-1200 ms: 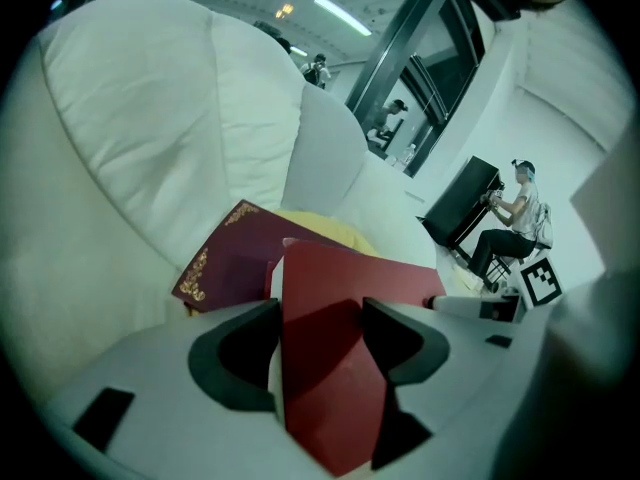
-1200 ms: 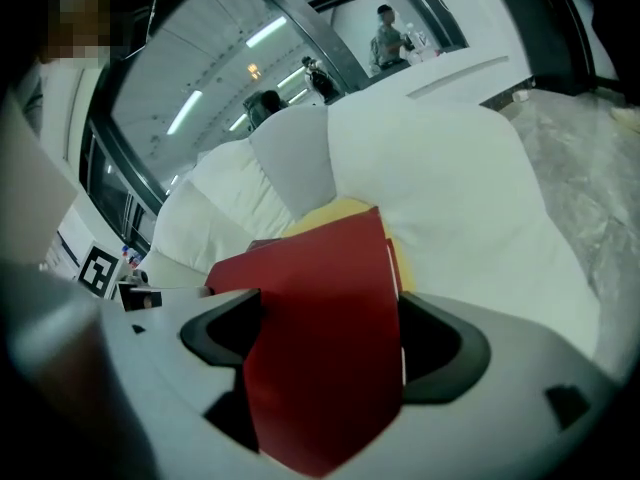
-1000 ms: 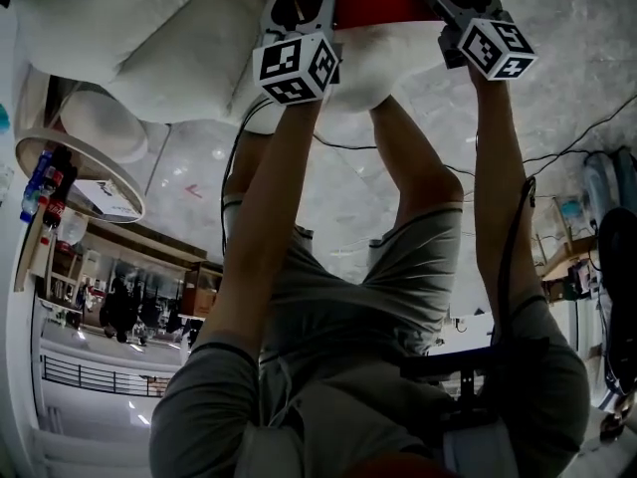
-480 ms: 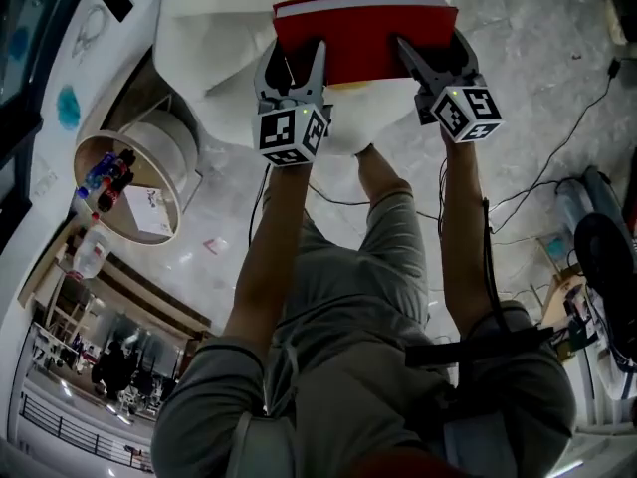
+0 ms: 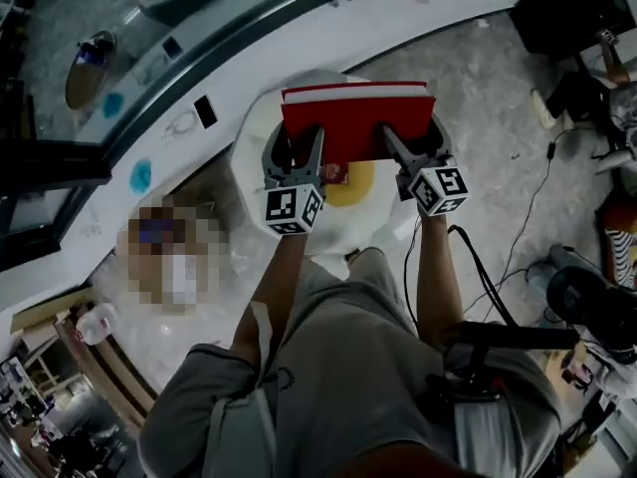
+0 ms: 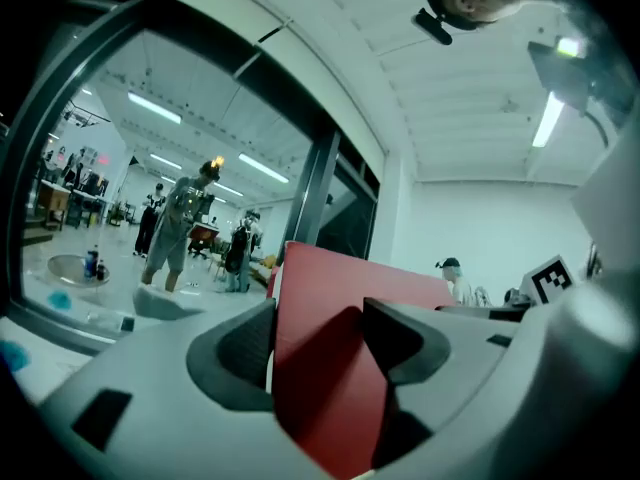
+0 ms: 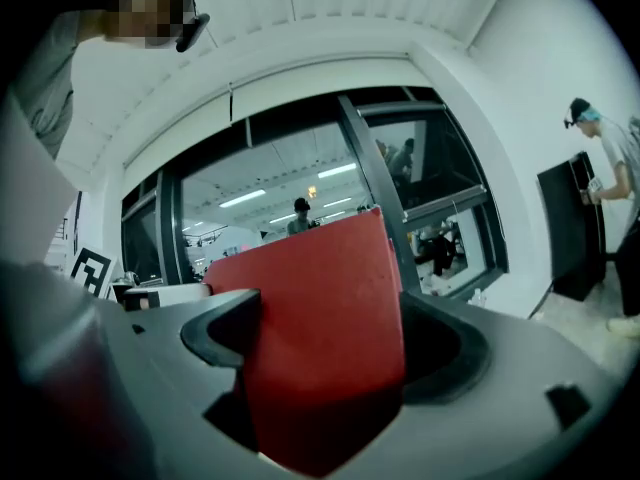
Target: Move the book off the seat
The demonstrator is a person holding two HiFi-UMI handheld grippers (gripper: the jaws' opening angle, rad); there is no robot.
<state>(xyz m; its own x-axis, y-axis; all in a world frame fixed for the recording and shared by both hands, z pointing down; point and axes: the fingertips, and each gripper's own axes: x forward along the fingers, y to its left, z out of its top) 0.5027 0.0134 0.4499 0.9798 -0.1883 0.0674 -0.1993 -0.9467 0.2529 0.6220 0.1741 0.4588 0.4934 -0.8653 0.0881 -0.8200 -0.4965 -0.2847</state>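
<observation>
Overhead, in the head view, the red book [image 5: 358, 118] was held flat between the left gripper [image 5: 294, 145] and the right gripper [image 5: 408, 149], each clamped on the near edge toward one corner. Below it lay the white seat [image 5: 255, 152] with its yellow patch [image 5: 355, 185]; the book appeared to hang above the cushion rather than rest on it.

From the left gripper view, the jaws stood fairly wide but closed on the book, one pad on each cover, with the room beyond and no cushion under the book.

From the right gripper view, the same hold showed: the red cover filled the gap and both pads pressed on it.

The book looked like a stiff hardback, fairly heavy, with smooth covers that could slip. Taking it at two spread points on one edge seemed sound, provided both grips stayed level so that the far edge did not sag.
</observation>
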